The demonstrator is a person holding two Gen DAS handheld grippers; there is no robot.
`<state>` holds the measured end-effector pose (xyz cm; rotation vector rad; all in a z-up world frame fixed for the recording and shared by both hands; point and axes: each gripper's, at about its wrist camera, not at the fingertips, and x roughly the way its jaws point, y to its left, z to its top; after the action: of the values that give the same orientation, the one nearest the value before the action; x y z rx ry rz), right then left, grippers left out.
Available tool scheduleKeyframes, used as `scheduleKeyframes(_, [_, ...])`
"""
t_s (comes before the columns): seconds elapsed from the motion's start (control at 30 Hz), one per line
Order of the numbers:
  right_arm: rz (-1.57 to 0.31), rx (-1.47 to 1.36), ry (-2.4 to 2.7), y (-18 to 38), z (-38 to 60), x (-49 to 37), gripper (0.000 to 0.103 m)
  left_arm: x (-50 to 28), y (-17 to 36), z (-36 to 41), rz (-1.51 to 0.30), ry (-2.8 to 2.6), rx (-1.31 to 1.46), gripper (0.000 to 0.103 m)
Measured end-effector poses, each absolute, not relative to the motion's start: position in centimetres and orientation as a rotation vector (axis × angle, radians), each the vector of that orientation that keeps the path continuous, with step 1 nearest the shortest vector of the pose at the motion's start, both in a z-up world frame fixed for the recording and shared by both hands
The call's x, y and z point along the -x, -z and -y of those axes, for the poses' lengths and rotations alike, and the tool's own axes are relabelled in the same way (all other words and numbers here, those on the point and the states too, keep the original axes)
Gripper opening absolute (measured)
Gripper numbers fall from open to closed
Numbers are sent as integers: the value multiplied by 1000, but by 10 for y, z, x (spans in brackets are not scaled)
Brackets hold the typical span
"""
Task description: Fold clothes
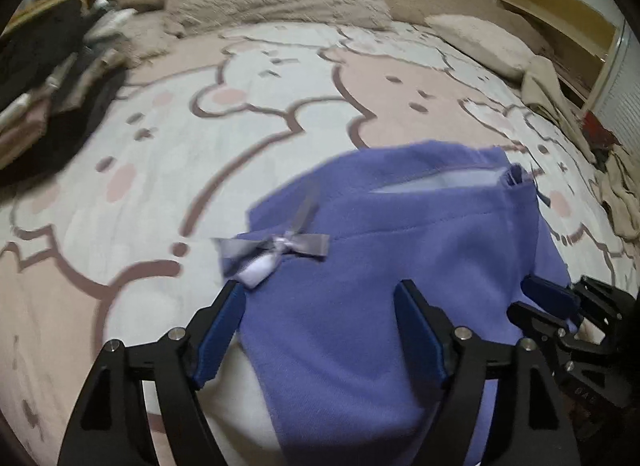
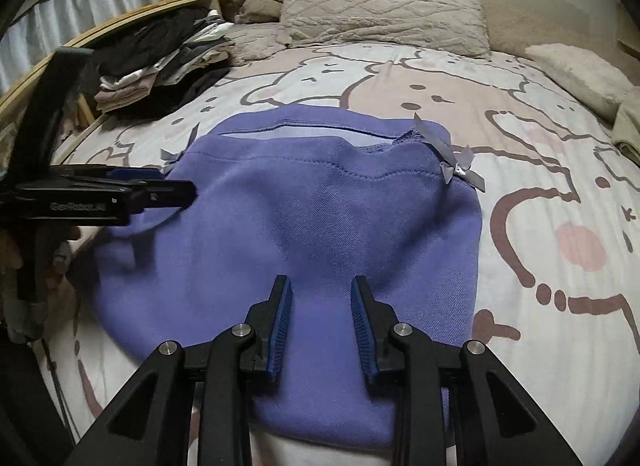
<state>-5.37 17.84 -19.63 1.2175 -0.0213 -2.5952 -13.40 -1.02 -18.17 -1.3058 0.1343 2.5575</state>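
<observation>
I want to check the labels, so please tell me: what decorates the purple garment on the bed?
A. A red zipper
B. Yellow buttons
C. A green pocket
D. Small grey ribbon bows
D: small grey ribbon bows sit at the corners of the purple garment, near its opening.

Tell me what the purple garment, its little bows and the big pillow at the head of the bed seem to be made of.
Purple garment: matte knit, likely fleece or sweatshirt jersey, with a fine diagonal weave and stitched hem. Bow: grey satin-like ribbon, slightly shiny. Pillow: beige plush, probably fuzzy fleece, with a raised quilted pattern.
</observation>
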Motion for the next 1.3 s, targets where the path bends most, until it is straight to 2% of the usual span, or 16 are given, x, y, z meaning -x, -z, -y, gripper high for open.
scheduleKeyframes(0.07, [-18,-1213,2612,197,-174,55,31,124,166,13,-151,-2618,1214,77])
scheduleKeyframes(0.13, [-26,-1206,2617,197,-174,55,31,107,147,15,-84,-2583,1099,77])
scheduleKeyframes(0.2, [19,-1195,2609,195,-179,55,31,91,132,14,-38,-2525,1003,77])
scheduleKeyframes(0.3, [156,-1126,2650,178,-194,53,31,75,129,-2,-124,-2467,962,77])
scheduleKeyframes(0.4, [201,-1107,2679,166,-205,70,31,84,153,-22,-233,-2420,1106,77])
scheduleKeyframes(0.53, [226,-1214,2670,179,-212,102,31,104,197,-28,-343,-2438,1328,78])
scheduleKeyframes(0.77, [266,-1219,2665,187,-228,109,31,109,198,-7,-273,-2515,1347,79])
scheduleKeyframes(1.0, [364,-1165,2637,172,-235,71,32,82,169,-12,-572,-2651,1081,79])
scheduleKeyframes(1.2, [201,-1172,2548,171,-205,34,32,43,156,-26,-776,-2620,840,79])
scheduleKeyframes(1.3, [215,-1209,2548,177,-206,30,31,23,154,-37,-888,-2584,703,79])
